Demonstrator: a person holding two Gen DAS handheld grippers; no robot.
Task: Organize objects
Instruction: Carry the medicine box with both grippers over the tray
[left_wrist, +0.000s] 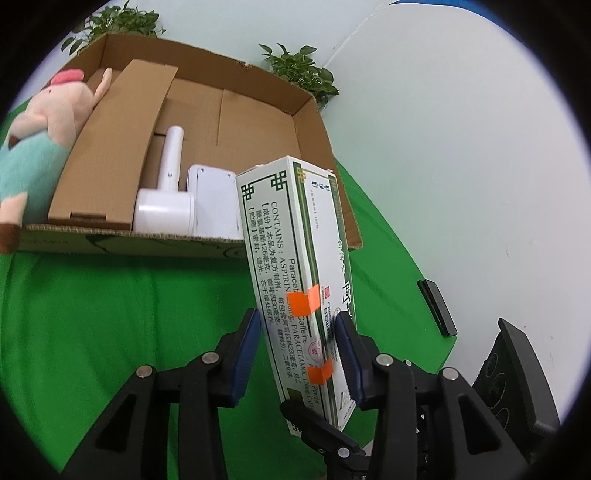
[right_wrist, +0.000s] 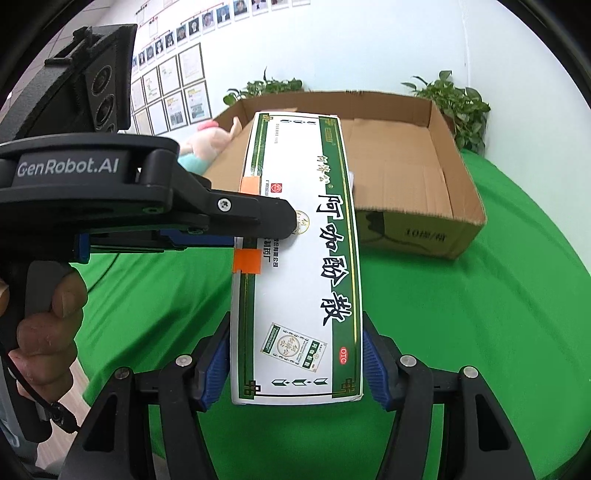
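A long white-and-green medicine box (left_wrist: 291, 280) (right_wrist: 295, 258) with orange tape tabs is held tilted above the green table, short of the open cardboard box (left_wrist: 129, 242) (right_wrist: 417, 232). My left gripper (left_wrist: 298, 315) (right_wrist: 280, 229) is shut on its thin sides near the middle, one finger across the printed face. My right gripper (right_wrist: 295, 321) is shut on its near end, a blue pad (right_wrist: 218, 365) pressed against each long edge. Part of the right gripper's body (left_wrist: 517, 376) shows at the lower right of the left wrist view.
Inside the cardboard box lie a white handheld device (left_wrist: 166, 206), a white flat item (left_wrist: 214, 203) and a loose cardboard flap (left_wrist: 110, 147). A pink plush toy (left_wrist: 48, 122) (right_wrist: 207, 144) leans on its left wall. Potted plants (left_wrist: 303, 70) (right_wrist: 458, 107) stand behind. A black bar (left_wrist: 436, 306) lies at the table's right edge.
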